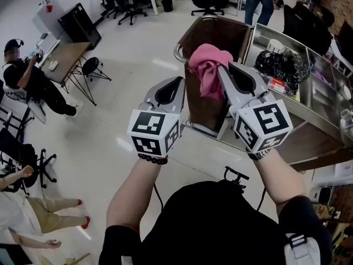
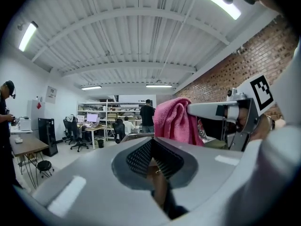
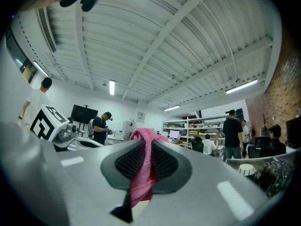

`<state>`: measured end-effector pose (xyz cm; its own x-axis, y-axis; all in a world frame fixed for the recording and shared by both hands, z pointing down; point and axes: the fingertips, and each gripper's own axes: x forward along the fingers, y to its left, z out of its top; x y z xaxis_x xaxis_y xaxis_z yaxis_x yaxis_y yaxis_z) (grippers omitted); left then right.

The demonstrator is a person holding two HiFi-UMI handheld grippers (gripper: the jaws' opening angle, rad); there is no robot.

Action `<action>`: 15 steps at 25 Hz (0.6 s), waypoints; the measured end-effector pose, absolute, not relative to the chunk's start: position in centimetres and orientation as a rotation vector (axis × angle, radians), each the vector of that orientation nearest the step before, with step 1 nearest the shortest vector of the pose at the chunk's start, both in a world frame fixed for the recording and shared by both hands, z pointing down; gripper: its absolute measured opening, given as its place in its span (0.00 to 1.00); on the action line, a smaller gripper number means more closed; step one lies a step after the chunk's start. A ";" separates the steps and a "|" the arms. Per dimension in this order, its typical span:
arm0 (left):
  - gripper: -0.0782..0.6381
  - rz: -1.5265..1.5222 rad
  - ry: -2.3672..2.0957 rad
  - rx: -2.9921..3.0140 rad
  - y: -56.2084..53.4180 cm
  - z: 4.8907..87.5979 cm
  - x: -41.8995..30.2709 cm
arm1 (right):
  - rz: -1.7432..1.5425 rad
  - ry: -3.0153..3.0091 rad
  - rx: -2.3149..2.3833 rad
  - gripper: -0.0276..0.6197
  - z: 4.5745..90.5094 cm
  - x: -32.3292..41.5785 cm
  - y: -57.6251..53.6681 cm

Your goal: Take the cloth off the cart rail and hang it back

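No legible text, brand or number can be read in any view. The left marker cube (image 1: 154, 130) and right marker cube (image 1: 263, 123), lower centre of the head view, carry black-and-white square code patterns, not letters. A wall notice (image 2: 51, 94), left of the left gripper view, is too small to read. A red label (image 1: 48, 8) on the white cabinet (image 1: 47, 16), upper left of the head view, is unreadable.

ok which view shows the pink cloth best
The head view: the whole pink cloth shows, bunched in the right gripper by the cart. The right gripper view shows only a strip pinched between its jaws; the left gripper view shows one side.
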<state>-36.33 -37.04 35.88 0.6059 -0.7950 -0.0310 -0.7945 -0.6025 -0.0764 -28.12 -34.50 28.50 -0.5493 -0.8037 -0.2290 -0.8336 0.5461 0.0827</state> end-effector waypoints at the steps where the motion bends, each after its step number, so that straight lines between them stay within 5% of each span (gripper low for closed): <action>1: 0.12 -0.010 1.342 -2.750 -37.2 35.9 -36.7 | 0.274 2.607 -1.417 0.10 28.4 -28.5 -34.7; 15: 0.12 0.003 1.214 -2.827 -43.5 36.2 -40.4 | 0.285 2.488 -1.592 0.10 27.1 -30.7 -40.8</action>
<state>-40.36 -43.46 36.19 0.6887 -0.7245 -0.0274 -0.7246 -0.6866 -0.0588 -30.73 -40.84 27.08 -0.4134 -0.8762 -0.2477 -0.9095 0.4104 0.0665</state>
